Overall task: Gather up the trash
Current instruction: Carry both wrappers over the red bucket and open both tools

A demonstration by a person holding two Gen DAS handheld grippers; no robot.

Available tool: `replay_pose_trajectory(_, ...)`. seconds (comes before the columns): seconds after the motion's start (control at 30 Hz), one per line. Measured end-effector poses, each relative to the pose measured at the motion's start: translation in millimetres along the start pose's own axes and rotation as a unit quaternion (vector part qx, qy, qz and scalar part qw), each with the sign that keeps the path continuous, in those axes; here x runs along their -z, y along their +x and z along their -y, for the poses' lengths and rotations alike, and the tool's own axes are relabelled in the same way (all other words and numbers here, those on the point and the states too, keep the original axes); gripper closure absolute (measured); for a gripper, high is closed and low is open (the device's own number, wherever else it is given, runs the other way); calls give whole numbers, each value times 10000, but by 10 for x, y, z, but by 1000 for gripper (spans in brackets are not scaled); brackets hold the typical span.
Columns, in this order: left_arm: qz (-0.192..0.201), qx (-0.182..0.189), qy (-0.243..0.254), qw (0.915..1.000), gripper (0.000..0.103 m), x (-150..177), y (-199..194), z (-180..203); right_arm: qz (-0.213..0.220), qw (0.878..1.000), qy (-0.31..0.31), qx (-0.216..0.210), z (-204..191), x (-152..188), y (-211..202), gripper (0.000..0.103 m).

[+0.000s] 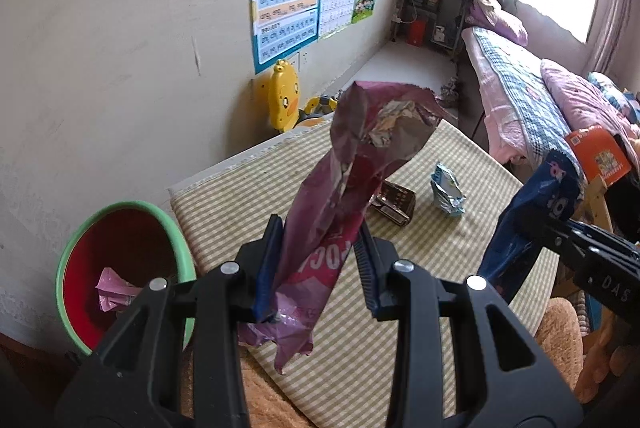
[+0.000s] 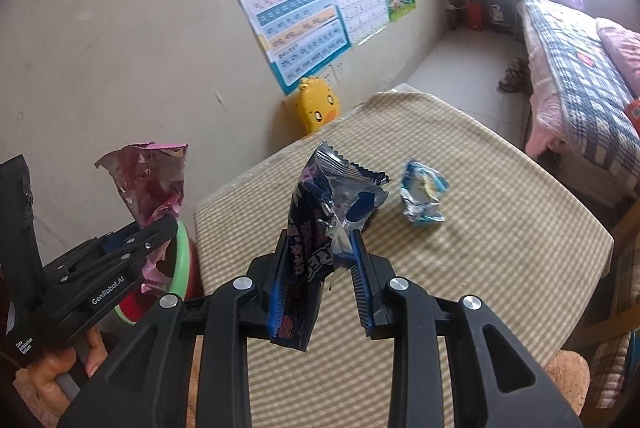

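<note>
My left gripper [image 1: 318,264] is shut on a crumpled purple-pink snack bag [image 1: 352,163], held upright above the checked table near its left edge; the gripper and bag also show in the right wrist view [image 2: 148,187]. My right gripper [image 2: 320,264] is shut on a dark blue snack wrapper [image 2: 320,211], also held above the table; it shows at the right of the left wrist view [image 1: 536,216]. A light blue crumpled wrapper [image 1: 448,193] [image 2: 422,197] and a small brown packet [image 1: 394,203] lie on the table. A red bin with a green rim [image 1: 120,260] stands left of the table, with pink trash inside.
The table has a beige checked cloth [image 1: 400,308] [image 2: 500,248]. A yellow duck toy [image 1: 284,99] stands by the wall beyond it. A bed [image 1: 528,99] lies to the right, posters hang on the wall, and a shelf stands in the far corner.
</note>
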State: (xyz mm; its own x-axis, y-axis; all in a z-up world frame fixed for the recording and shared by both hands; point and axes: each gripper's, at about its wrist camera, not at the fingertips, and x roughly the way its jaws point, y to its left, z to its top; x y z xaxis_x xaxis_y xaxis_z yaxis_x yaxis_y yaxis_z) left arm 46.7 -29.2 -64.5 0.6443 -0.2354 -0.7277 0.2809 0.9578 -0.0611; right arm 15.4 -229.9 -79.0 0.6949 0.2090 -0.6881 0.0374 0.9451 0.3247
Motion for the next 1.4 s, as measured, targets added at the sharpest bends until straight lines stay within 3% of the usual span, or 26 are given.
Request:
replay_pose_trajectory(0.5, 15, -390, -689, 9969, 69, 135, -26, -722, -189, 9982, -536, -173, -570, -40, 241, 76)
replay_pose_trajectory(0.97, -12, -1063, -1306, 9857, 69, 347, -133, -1523, -528, 9906, -1120, -576, -1297, 0, 640, 76)
replay_pose_trajectory(1.4, -185, -1329, -1660, 9770, 68, 566, -113, -1981, -621, 9832, -1489, -852, -1863, -75, 975, 76)
